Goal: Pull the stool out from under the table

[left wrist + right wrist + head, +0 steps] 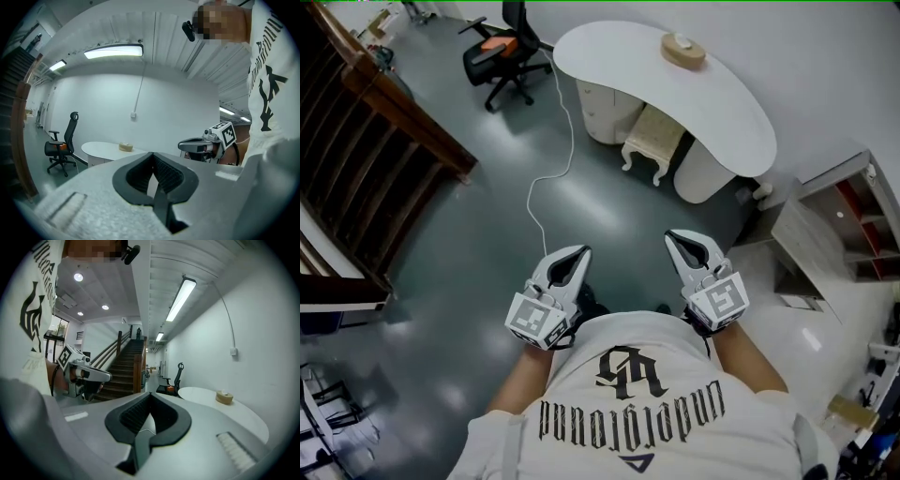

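Observation:
A cream stool [652,141] with curved legs stands partly tucked under the white curved table [722,103], between the table's two pedestals. My left gripper [577,253] and right gripper [677,239] are held close to my chest, well short of the stool, both shut with nothing between their jaws. In the left gripper view the shut jaws [153,187] fill the bottom and the table [105,149] lies far off; the right gripper [183,146] shows at the right. In the right gripper view the table [211,401] is at the right, and the stool is hidden.
A black office chair [502,52] stands left of the table. A white cable [546,178] trails over the grey floor toward me. A round tan box [683,50] sits on the table. A wooden staircase [375,141] runs along the left; low shelves [844,225] stand at the right.

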`<state>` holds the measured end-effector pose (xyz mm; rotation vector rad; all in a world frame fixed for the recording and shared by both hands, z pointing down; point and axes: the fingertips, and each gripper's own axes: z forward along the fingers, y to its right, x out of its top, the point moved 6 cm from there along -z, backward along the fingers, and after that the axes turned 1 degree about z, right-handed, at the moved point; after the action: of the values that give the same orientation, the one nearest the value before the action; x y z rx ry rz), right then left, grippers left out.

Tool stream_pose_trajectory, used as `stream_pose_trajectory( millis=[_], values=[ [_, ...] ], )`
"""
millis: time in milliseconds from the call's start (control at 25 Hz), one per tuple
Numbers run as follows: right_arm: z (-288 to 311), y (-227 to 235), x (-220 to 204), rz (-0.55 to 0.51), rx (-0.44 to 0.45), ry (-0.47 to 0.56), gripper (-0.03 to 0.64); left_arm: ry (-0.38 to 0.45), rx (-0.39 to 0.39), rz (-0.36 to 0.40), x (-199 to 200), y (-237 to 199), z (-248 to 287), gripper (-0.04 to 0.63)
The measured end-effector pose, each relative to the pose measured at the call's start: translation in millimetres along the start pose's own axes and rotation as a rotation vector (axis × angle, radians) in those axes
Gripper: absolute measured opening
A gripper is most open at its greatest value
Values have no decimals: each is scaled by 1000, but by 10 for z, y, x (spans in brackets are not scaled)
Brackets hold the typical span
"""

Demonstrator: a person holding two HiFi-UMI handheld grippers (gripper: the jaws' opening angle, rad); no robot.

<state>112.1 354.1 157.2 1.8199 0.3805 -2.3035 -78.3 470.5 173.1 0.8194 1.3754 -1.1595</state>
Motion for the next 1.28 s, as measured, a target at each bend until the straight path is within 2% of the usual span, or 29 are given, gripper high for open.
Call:
stream_pose_trajectory(
  millis=[240, 520, 720, 1280],
  values=[
    [535, -220, 19, 41, -103, -23, 2, -42, -66, 11, 92, -733, -214, 8],
    [728, -248, -51, 72, -204, -30, 2, -74, -160, 9, 53, -1126, -33, 8],
    [760, 76, -85, 103, -258, -65, 2, -91, -205, 20, 91, -1204, 443, 8],
    [894, 1132, -239, 146, -308, -26, 2, -122, -268, 69, 283, -1382, 1569, 8]
  ],
)
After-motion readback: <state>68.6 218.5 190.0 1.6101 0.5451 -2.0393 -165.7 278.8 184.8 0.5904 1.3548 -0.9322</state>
